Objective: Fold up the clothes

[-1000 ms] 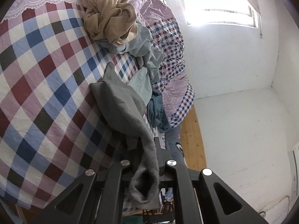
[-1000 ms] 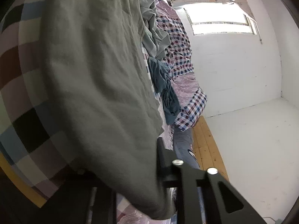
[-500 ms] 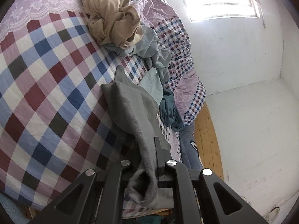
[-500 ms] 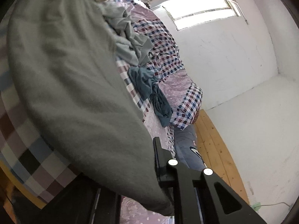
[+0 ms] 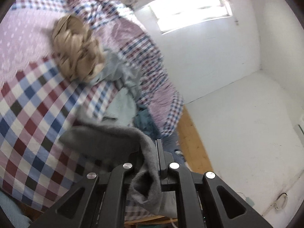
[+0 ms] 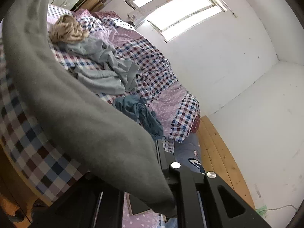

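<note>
**Over the bed edge: grey garment pinched at two points, hanging above the quilt**

Nearest the lenses, both claws were nearly shut on one soft dark-grey fleece garment. Left gripper: jaws pinched on a rolled hem or cuff, cloth bunched between the black fingers and spilling toward the camera. Right gripper: jaws clamped on another edge of the same grey garment; its left finger was buried under fabric, so only the right one showed.

Two grip points apart looks like a spread-out hold, probably to let the piece hang flat before laying it down to fold. That's my read, not something visible.

Below and behind the garment lay the checked red, blue and white quilt, bare in the near part, so a likely laydown spot.

Further back, unfolded items sat in a loose pile: a dark teal crumpled cloth at the bed edge, a pale grey-blue rumpled top, then a tan bunched-up garment farthest in. Left view was motion-blurred, so detail there is poor.

Beyond: wooden plank floor, white wall, bright window.
</note>
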`<state>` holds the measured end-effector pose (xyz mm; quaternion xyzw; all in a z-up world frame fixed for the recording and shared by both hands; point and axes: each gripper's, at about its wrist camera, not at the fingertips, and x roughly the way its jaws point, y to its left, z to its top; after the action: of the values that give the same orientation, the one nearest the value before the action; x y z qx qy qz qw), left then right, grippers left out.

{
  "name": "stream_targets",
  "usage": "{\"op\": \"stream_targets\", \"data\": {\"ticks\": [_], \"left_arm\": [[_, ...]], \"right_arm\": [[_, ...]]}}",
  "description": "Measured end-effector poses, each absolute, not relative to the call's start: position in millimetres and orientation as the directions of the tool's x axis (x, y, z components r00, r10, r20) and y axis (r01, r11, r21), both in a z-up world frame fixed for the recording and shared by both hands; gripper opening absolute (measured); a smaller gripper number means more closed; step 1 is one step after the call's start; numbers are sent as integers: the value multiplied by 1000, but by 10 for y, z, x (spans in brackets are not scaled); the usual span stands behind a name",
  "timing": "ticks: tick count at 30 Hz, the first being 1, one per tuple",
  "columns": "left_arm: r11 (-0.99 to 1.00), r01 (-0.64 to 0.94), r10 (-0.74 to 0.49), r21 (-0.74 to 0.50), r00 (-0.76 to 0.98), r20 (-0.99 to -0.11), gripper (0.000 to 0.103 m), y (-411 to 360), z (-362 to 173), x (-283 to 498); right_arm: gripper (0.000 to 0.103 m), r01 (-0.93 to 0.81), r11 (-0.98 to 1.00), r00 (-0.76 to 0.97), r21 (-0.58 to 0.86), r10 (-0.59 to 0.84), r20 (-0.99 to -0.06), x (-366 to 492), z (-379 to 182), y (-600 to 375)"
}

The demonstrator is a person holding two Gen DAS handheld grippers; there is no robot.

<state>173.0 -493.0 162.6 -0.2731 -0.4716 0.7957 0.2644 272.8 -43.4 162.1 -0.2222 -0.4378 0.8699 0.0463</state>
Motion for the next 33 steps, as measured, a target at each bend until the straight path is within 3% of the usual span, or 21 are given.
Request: {"op": "stream_targets", "data": {"ticks": [5, 11, 27, 31, 33], "left_arm": [[-388, -228, 665, -893, -740, -100, 7, -5057, 2066, 1996], [-365, -192, 675, -911, -728, -117, 7, -5143, 2212, 1946], [-516, 140, 550, -845, -702, -452, 7, -5065, 1168, 76], [-566, 214, 510, -796, -668, -542, 7, -5033, 930, -328], [-585, 233, 492, -777, -660, -568, 8, -5019, 839, -445]], "right_arm": [[10, 180, -669, -870, -721, 233, -434, 2800, 1992, -429], [10, 265, -735, -809, -624, 182, -559, 2407, 2076, -349], [11, 381, -766, -633, -517, 192, -750, 204, 996, -412], [17, 385, -787, -586, -482, 195, -786, -204, 714, -407], [25, 370, -797, -573, -477, 208, -792, -376, 595, -403]]}}
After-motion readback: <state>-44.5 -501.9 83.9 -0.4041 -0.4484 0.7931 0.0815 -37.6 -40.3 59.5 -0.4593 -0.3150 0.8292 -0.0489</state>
